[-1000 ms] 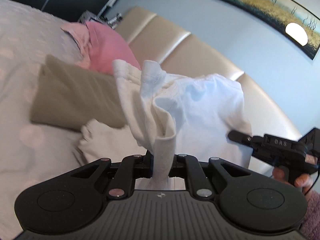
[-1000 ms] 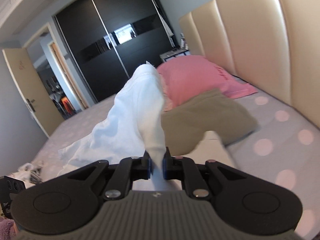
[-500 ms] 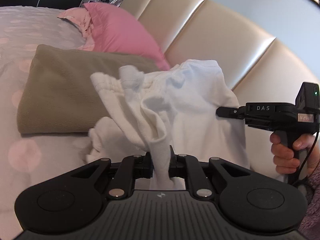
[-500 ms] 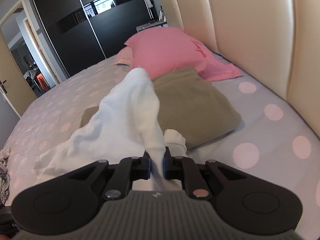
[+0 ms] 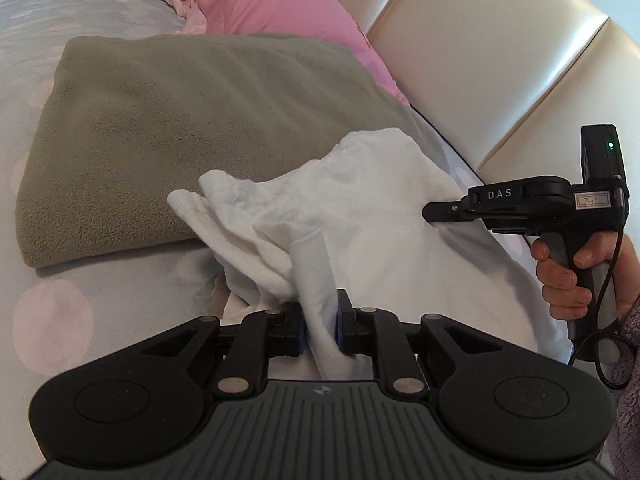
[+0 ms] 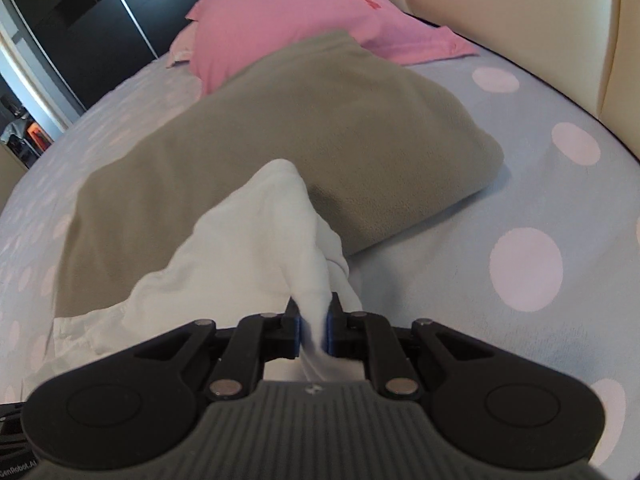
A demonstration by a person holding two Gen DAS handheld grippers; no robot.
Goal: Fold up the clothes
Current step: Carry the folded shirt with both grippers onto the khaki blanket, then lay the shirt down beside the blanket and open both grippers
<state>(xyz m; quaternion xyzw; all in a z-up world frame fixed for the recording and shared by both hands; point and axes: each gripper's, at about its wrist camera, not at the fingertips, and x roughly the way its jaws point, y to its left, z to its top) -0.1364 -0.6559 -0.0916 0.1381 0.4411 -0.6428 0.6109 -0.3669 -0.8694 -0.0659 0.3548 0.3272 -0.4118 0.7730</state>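
A white garment [image 5: 360,208] hangs bunched between both grippers, low over the spotted bed sheet [image 5: 52,320]. My left gripper [image 5: 320,330] is shut on a rolled edge of it. In the left wrist view the right gripper [image 5: 432,213] shows from the side, held by a hand [image 5: 568,276], its tip at the cloth's right edge. In the right wrist view the white garment [image 6: 256,240] runs forward from my right gripper [image 6: 312,330], which is shut on it, and its far end lies over the olive blanket.
A folded olive blanket [image 5: 180,132] lies just beyond the garment, also the olive blanket [image 6: 300,128] in the right wrist view. A pink pillow [image 6: 300,20] sits behind it. The cream padded headboard [image 5: 480,60] runs along the right. Dark wardrobe doors [image 6: 80,20] stand at the far end.
Both grippers have come down toward the bed with the white garment. The cloth, held high a second ago, now hangs low and partly rests by the olive blanket.
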